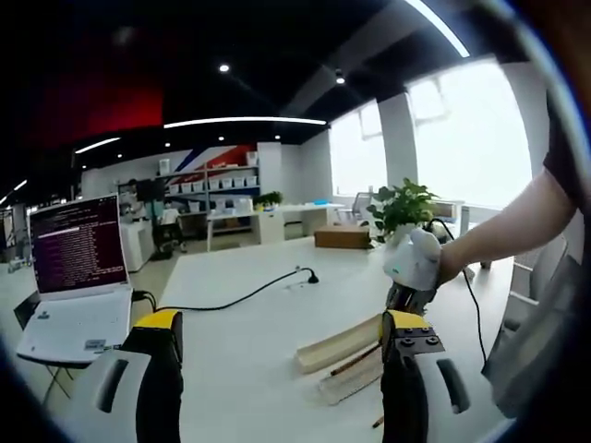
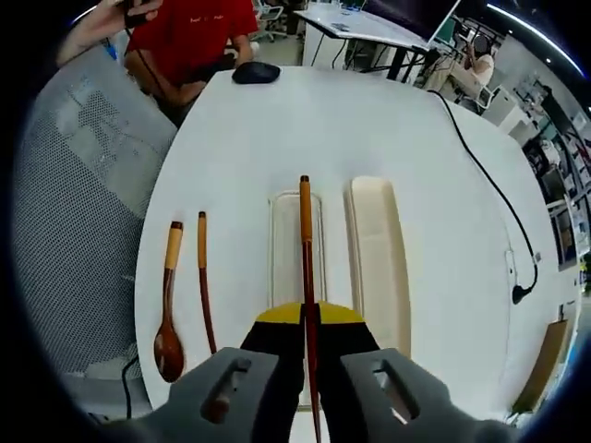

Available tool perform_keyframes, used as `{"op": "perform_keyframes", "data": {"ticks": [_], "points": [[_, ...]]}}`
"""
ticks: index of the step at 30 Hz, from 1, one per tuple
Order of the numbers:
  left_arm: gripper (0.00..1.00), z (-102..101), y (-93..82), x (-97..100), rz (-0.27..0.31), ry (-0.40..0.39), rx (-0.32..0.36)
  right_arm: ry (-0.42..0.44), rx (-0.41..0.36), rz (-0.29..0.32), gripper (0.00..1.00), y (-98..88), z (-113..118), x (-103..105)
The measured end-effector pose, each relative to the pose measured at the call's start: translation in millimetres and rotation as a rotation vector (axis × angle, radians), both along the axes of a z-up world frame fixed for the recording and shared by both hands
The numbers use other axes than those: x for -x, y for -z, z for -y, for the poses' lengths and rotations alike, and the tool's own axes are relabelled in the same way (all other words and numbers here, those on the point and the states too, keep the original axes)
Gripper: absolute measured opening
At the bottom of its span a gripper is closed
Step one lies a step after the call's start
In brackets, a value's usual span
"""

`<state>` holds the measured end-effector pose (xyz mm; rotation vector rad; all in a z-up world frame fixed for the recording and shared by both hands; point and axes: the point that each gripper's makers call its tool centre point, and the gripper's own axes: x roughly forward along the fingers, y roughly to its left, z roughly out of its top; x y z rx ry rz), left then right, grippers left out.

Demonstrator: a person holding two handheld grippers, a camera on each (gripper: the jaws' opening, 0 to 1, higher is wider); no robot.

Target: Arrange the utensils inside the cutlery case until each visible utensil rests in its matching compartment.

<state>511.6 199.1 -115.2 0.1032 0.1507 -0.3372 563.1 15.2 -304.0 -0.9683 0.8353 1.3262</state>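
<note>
My right gripper (image 2: 307,318) is shut on a dark chopstick (image 2: 304,240) with a yellow end, held lengthwise over the clear tray (image 2: 280,249) of the cutlery case. A beige case half (image 2: 379,249) lies just right of the tray. A wooden spoon (image 2: 169,318) and a second chopstick (image 2: 203,286) lie on the white table (image 2: 305,129), left of the tray. My left gripper (image 1: 282,346) is open and holds nothing, well above the table. The left gripper view has the right gripper (image 1: 406,297) over the beige case (image 1: 337,346), with the chopstick (image 1: 355,362) slanting down from it.
A person in a red shirt (image 2: 199,32) sits at the far table edge beside a black mouse (image 2: 256,72). A black cable (image 2: 489,185) runs along the right side. An open laptop (image 1: 78,268) stands at the left. A mesh chair (image 2: 83,203) sits beside the table.
</note>
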Motion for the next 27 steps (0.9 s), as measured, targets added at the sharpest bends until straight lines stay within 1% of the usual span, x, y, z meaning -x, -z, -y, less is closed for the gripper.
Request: {"op": "perform_keyframes", "data": {"ticks": [8,13,17,22,27], "points": [[0.92,-1,1.1,0.0,-0.004,-0.002,-0.002,0.005,-0.006,0.011,0.00,-2.0,-2,-8],[0.92,-1,2.1,-0.2,-0.008,-0.003,-0.004,-0.003,0.005,0.010,0.00,1.0,-2,-11],[0.92,-1,3.7,-0.6,-0.013,-0.003,-0.003,-0.003,-0.012,0.012,0.00,-2.9,-5,-13],[0.92,1,5.0,-0.9,-0.017,0.004,-0.010,0.012,-0.047,0.021,0.00,-11.7,-7,-20],[0.92,0,5.0,-1.0,-0.017,-0.003,-0.010,0.025,-0.045,0.034,0.00,-11.8,-5,-29]]}}
